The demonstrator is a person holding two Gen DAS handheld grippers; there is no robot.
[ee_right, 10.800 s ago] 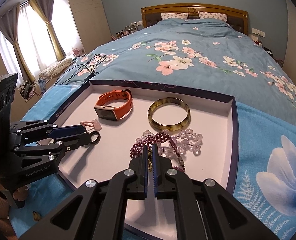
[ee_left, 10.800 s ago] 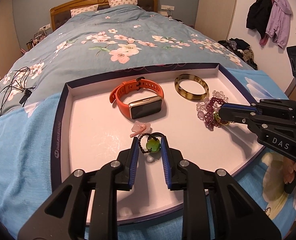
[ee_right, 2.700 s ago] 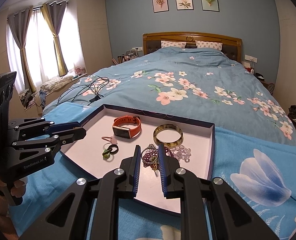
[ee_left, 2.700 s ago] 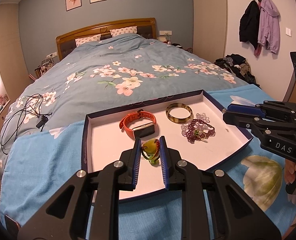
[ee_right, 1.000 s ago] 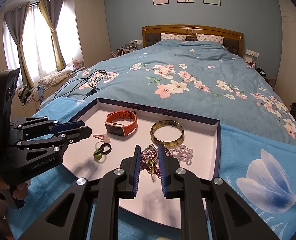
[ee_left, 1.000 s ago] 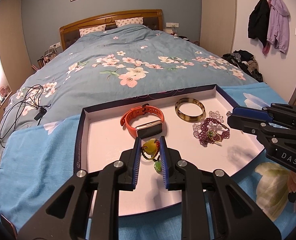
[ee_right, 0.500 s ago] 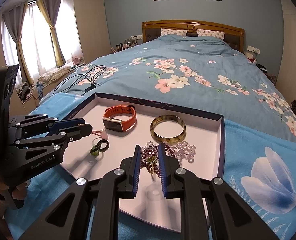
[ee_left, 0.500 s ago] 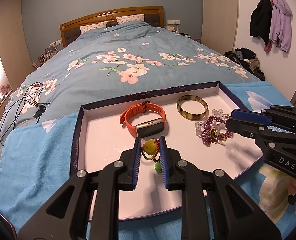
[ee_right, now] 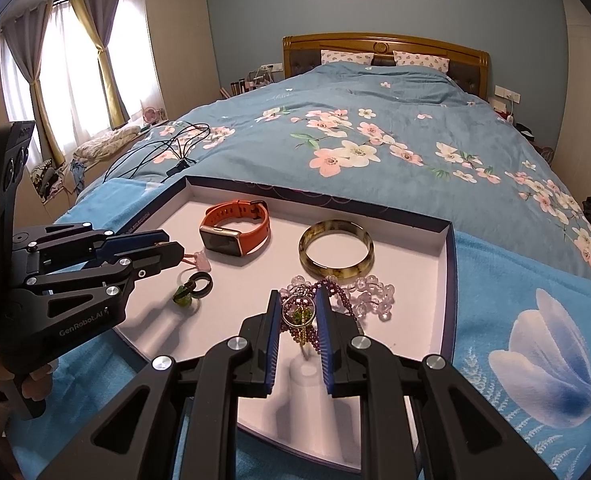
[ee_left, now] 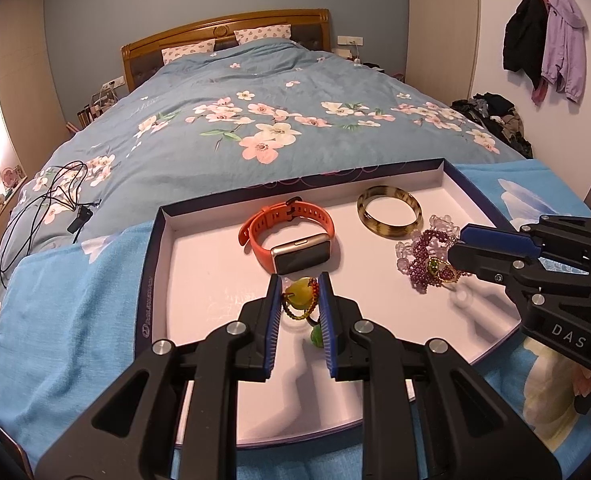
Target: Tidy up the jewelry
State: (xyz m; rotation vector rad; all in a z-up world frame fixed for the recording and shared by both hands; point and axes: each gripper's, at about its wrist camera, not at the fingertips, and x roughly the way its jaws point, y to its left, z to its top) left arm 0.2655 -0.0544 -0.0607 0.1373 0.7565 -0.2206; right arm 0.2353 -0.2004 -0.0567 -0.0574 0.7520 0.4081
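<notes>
A white tray with a dark rim [ee_left: 215, 272] [ee_right: 415, 264] lies on the bed. In it are an orange smartwatch [ee_left: 291, 236] [ee_right: 235, 228], a tortoiseshell bangle [ee_left: 389, 211] [ee_right: 336, 252], a purple bead bracelet with clear beads [ee_left: 427, 256] [ee_right: 359, 296], and a small pink charm [ee_right: 199, 260]. My left gripper [ee_left: 300, 298] [ee_right: 175, 252] is open around a green stone pendant on a beaded cord [ee_left: 301, 296] [ee_right: 191, 286] that lies on the tray. My right gripper [ee_right: 298, 312] [ee_left: 455, 252] is open, its fingers on either side of the purple bracelet's ring with a green stone [ee_right: 298, 314].
The tray sits on a light blue towel [ee_left: 75, 312] over a floral blue bedspread [ee_left: 263, 120]. Black cables [ee_left: 43, 196] lie on the bed at the left. Clothes hang on the right wall [ee_left: 547, 40]. Curtained windows [ee_right: 67, 68] are at the left.
Both grippers have come down and forward toward the tray over the last seconds. The jewelry has not moved in the last second.
</notes>
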